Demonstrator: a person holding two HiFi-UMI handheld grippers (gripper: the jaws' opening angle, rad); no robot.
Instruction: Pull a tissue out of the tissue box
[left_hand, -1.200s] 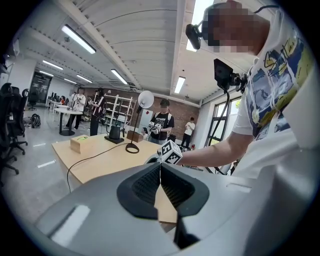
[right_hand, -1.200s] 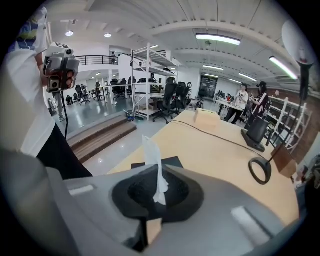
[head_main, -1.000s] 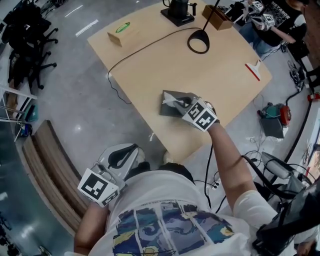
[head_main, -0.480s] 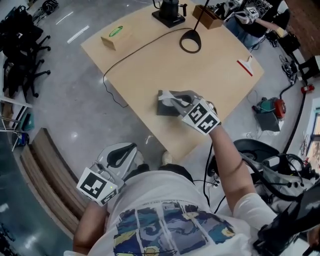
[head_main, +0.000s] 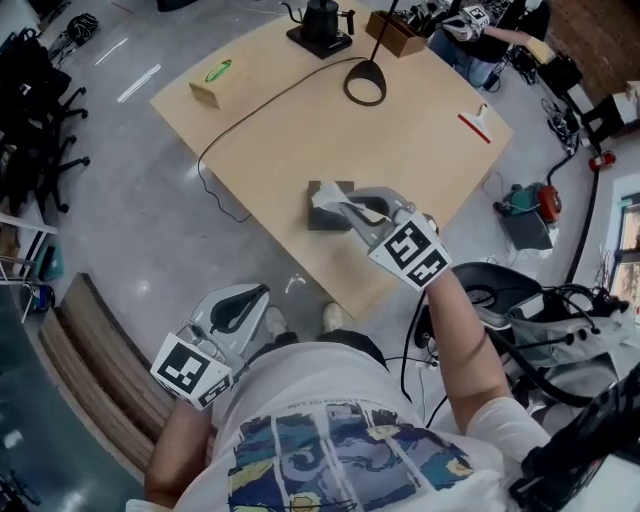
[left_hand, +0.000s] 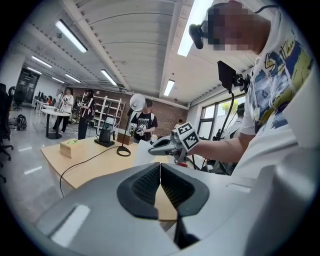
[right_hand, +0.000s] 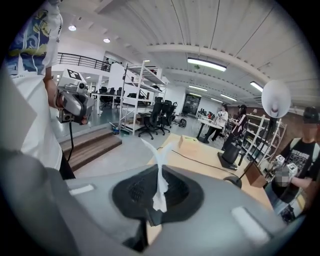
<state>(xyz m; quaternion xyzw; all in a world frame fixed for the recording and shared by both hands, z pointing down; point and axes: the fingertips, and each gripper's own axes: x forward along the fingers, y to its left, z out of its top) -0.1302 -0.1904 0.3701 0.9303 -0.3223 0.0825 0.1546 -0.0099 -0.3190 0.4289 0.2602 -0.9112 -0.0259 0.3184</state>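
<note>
Between tissue box (head_main: 316, 220) and right gripper (head_main: 350, 210), the tissue (head_main: 330, 202) stretches lengthwise.

On the table (head_main: 420, 150), the tissue box (head_main: 320, 218) lies near the front edge. From it, the lamp base (head_main: 365, 82) is between 12 and 1 o'clock, the wooden box (head_main: 212, 82) near 11, and the scraper (head_main: 473, 122) at 2. The right gripper (head_main: 347, 208) is over its 3 o'clock side, with the tissue (head_main: 326, 198) in its jaws above the box. The left gripper (head_main: 260, 295) is at 7, off the table.

Lab workspace, metal shelving (right_hand: 141, 92), office chairs (right_hand: 156, 121)
</note>
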